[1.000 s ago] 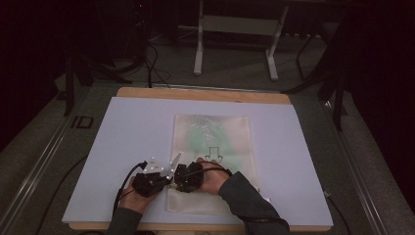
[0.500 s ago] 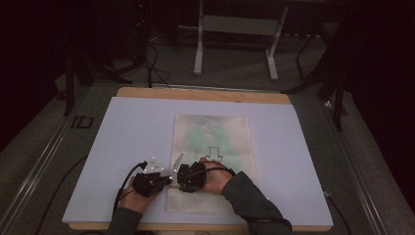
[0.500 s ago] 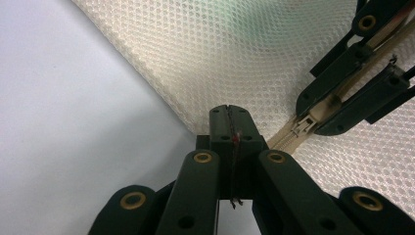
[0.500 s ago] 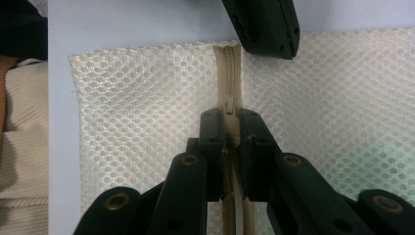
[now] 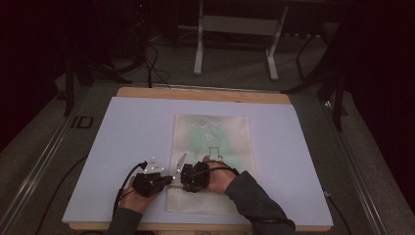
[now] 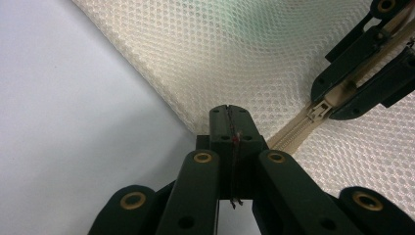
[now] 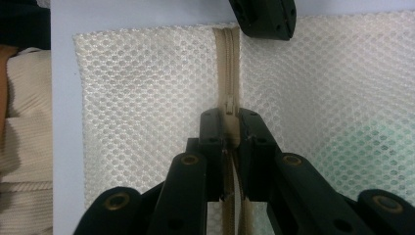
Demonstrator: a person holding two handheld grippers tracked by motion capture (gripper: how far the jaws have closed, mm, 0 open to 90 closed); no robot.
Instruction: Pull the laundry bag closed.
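Right claw (image 7: 228, 128) shifted, zipper pull (image 7: 229, 104) between

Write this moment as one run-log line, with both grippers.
left gripper: shut on mesh bag edge | right gripper: shut on zipper pull | zipper: closed

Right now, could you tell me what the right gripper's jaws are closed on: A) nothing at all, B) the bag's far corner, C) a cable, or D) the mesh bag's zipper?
D: in the right gripper view the right gripper pinches the beige zipper running down the cream mesh bag.
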